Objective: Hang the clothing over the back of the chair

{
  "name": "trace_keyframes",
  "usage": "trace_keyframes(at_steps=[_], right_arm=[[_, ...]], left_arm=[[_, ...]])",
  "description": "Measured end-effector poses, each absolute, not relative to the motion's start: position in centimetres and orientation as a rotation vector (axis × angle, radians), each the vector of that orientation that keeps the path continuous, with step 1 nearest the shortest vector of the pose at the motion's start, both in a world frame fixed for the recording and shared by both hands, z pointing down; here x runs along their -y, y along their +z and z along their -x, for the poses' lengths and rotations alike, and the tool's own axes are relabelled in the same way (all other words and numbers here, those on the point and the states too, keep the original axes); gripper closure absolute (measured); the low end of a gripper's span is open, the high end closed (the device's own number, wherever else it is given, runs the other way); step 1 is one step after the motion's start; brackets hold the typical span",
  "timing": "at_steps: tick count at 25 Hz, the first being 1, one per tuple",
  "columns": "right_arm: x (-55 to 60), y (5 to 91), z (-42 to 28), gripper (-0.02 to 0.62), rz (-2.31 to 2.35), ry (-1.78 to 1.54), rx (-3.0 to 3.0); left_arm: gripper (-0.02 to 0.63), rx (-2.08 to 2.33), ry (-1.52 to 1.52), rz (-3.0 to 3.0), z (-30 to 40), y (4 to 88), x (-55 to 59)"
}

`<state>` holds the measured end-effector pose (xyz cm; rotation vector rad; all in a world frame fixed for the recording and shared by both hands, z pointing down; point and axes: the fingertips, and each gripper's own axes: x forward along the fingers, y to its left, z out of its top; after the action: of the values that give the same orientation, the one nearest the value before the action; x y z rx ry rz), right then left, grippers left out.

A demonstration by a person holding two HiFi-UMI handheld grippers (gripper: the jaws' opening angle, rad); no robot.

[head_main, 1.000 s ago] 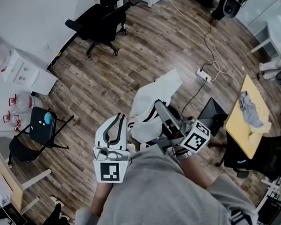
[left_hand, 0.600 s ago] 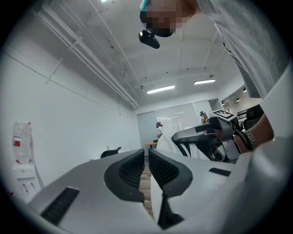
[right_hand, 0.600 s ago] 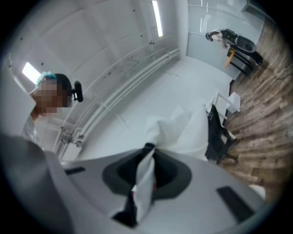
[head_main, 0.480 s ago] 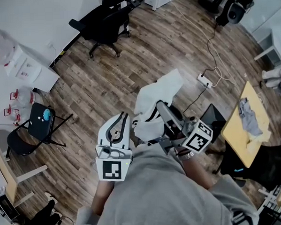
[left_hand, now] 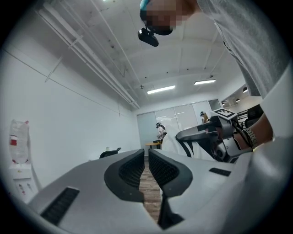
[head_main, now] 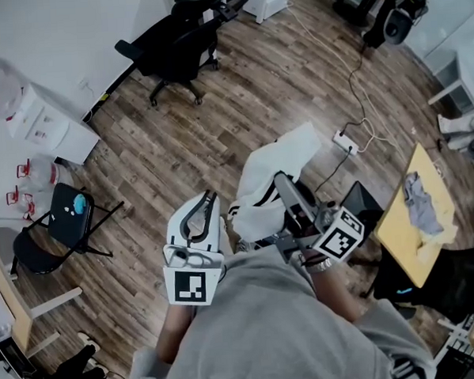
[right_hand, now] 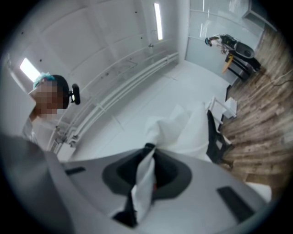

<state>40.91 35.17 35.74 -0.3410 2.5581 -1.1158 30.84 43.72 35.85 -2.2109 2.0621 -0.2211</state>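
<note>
A white garment with dark trim (head_main: 269, 169) hangs in the air in front of me, above the wooden floor. My right gripper (head_main: 283, 181) is shut on it; in the right gripper view the cloth (right_hand: 170, 124) is pinched between the jaws (right_hand: 146, 170) and spreads beyond them. To its left my left gripper (head_main: 209, 199) is held level, apart from the garment, jaws together with nothing between them (left_hand: 146, 157). The left gripper view shows the right gripper (left_hand: 201, 133) with the garment (left_hand: 168, 142) off to the right. A black office chair (head_main: 174, 44) stands far ahead by the white wall.
A black folding chair (head_main: 61, 226) stands at the left near a white cabinet (head_main: 47, 123). A wooden table (head_main: 416, 207) with a grey cloth (head_main: 419, 195) is at the right, a dark chair (head_main: 357, 206) beside it. A power strip (head_main: 345, 142) and cable lie on the floor.
Both grippers and the hanging garment have drifted slightly to the right in the head view. The right grip on the cloth is unchanged, and the left jaws stay together.
</note>
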Motion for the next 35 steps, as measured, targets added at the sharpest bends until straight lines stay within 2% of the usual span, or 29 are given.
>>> trace_keyframes(at_steps=[21,35], right_arm=[[-26.6,35.5,-30.3,0.532,0.368,-1.125,-2.569],[-22.6,34.9,-22.9,0.532,0.405,-1.102,-2.535]], left_arm=[[0.543,-1.893,-0.168,2.294,-21.8,34.8,-31.5],[0.568,-1.840,-0.126,2.305,-14.0,34.1,-27.0]])
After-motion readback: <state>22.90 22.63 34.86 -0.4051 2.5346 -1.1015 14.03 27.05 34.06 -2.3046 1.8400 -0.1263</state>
